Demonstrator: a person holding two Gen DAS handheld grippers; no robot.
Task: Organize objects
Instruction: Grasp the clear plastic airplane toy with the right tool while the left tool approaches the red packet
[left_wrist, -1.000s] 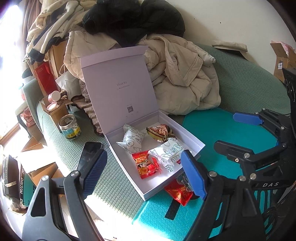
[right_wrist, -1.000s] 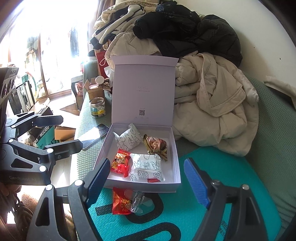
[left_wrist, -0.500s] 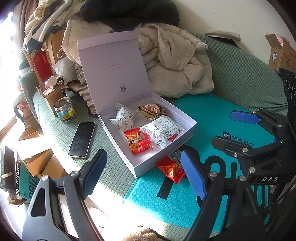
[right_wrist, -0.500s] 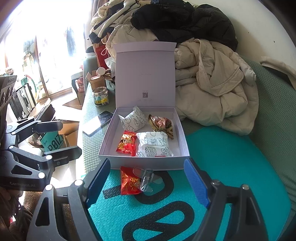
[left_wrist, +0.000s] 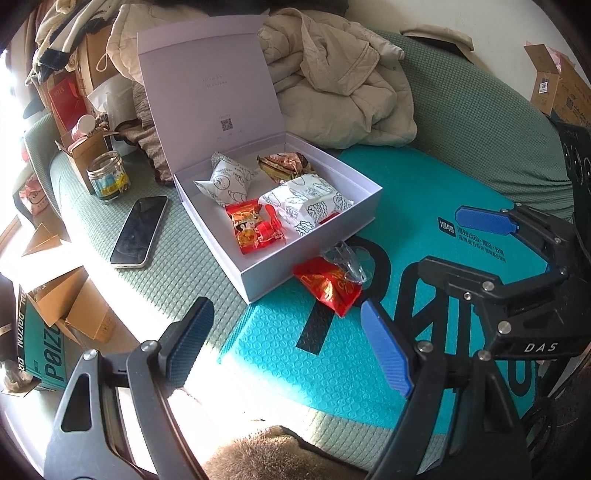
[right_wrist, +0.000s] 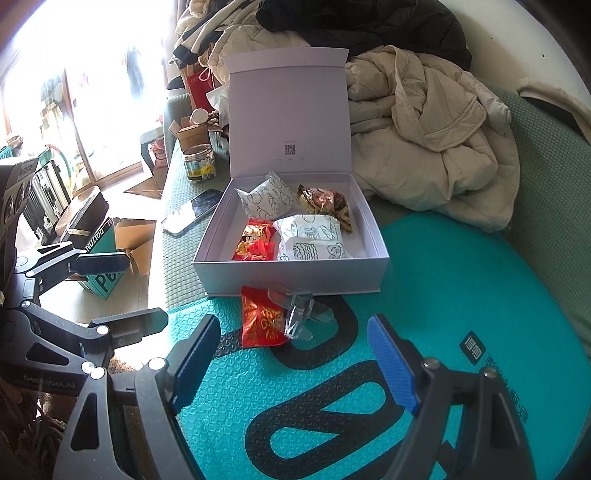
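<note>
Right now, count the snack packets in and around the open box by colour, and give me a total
White printed packets: 2, one at the back and one at the front, both in the box
Red packets: 2, one in the box and one on the teal mat in front of it
Brown and gold packet: 1, in the box
Total: 5
</note>
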